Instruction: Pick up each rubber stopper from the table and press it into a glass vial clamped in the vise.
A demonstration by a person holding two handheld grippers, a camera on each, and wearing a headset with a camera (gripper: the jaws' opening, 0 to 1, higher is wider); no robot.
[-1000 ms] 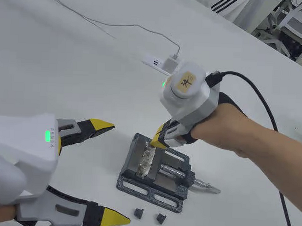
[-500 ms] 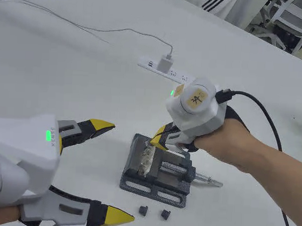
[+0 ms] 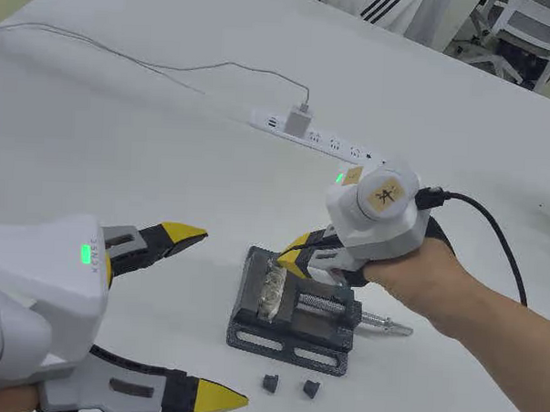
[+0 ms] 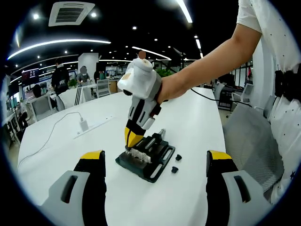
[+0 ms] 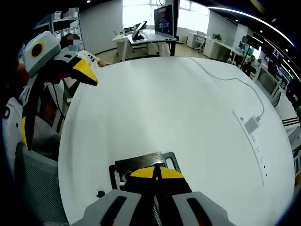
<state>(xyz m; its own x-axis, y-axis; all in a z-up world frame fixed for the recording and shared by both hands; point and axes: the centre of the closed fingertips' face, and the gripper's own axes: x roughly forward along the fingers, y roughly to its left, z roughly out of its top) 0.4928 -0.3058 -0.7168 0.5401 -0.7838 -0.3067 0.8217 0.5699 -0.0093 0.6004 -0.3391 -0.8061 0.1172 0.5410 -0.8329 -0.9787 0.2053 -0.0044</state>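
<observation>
Nearest, the left gripper hangs spread wide and empty above the table. Just past it two rubber stoppers lie loose beside the vise, where they lay a second ago. The glass vials stand clamped in a row, and the right gripper, jaws drawn together, keeps its tips on them; any stopper between is hidden. Mostly the viewpoint has shifted, so pressing likely continues, two stoppers left. Farthest lies a power strip
</observation>
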